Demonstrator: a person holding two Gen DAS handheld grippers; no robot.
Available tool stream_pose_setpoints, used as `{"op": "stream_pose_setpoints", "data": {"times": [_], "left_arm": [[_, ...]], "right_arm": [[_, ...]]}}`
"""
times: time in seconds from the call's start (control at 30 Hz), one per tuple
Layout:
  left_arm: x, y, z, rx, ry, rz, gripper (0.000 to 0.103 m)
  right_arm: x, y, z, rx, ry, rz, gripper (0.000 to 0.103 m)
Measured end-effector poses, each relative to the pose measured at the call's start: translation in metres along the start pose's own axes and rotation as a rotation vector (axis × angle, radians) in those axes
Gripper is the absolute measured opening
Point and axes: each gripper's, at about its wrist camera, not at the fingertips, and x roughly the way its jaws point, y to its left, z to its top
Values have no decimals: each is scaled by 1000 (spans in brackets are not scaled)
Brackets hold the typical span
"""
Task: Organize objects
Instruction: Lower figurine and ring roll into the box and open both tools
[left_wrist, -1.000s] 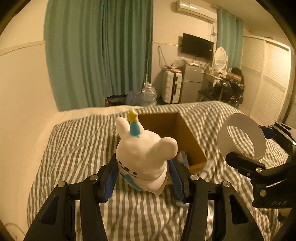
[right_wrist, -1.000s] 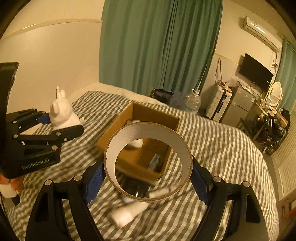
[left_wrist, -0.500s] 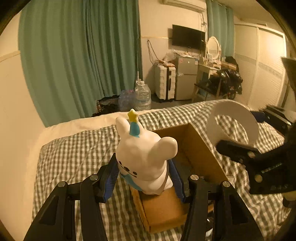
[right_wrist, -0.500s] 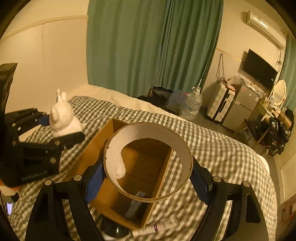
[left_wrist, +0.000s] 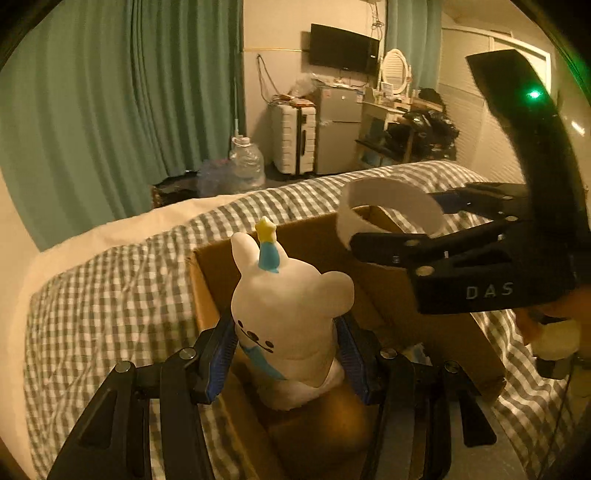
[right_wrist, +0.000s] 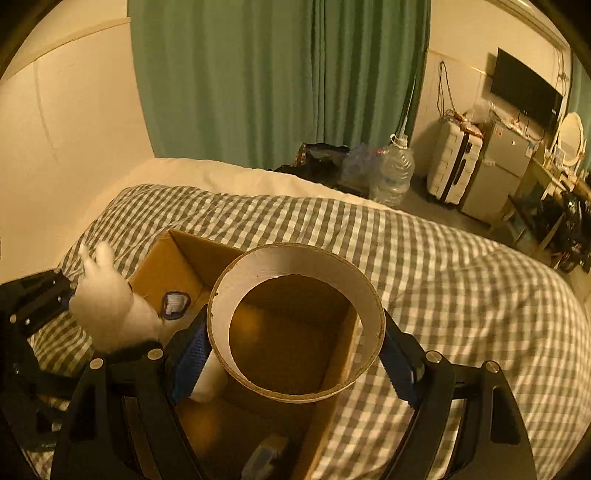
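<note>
**Two grippers hold a toy and a ring over an open box on a bed**

In the left wrist view, the left gripper (left_wrist: 286, 354) fills the lower centre, its jaws pinching a white bunny figurine (left_wrist: 291, 314) with a blue cone and yellow star on its head. The figurine hangs over the near end of an open cardboard box (left_wrist: 436, 332), which rests on a bed (left_wrist: 103, 295) covered in a grey-and-white checked quilt. At right, the right gripper (left_wrist: 395, 225) reaches in from the frame edge, blocking part of the box's far side.

In the right wrist view, the right gripper (right_wrist: 295, 358) sits at lower centre, its jaws pinching a wide cardboard ring (right_wrist: 295, 325) with a white inner face, held over the box (right_wrist: 173, 266). The ring hides much of the box's interior. The figurine (right_wrist: 110, 310) appears at lower left. A small blurred item lies at the box's near end.

Behind the bed: green curtains (right_wrist: 277, 81), a large water bottle (right_wrist: 395, 173), a white suitcase (right_wrist: 452, 170), a small fridge (right_wrist: 498, 173) and a wall television (right_wrist: 524, 92).
</note>
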Motion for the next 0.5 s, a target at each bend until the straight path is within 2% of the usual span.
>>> {"op": "stream_pose_setpoints", "data": {"times": [0.2, 0.23, 0.27, 0.3, 0.33, 0.37, 0.5], "left_arm": [[4, -4, -7, 20, 16, 7, 55], [3, -7, -8, 24, 19, 9, 59], [0, -10, -9, 28, 20, 17, 69], [-3, -13, -10, 30, 17, 24, 76], [-8, -16, -11, 35, 9, 37, 87], [-15, -18, -14, 40, -2, 44, 90], [-41, -31, -17, 53, -20, 82, 91]], "right_arm": [[3, -6, -10, 45, -7, 15, 84], [-1, -8, -11, 55, -14, 21, 85], [-6, -9, -12, 65, -26, 22, 90], [-13, -9, -13, 69, -37, 15, 92], [-17, -8, -14, 69, -43, 8, 92], [-23, -8, -15, 67, -48, 3, 92], [-53, -6, -20, 47, -57, -29, 92]]}}
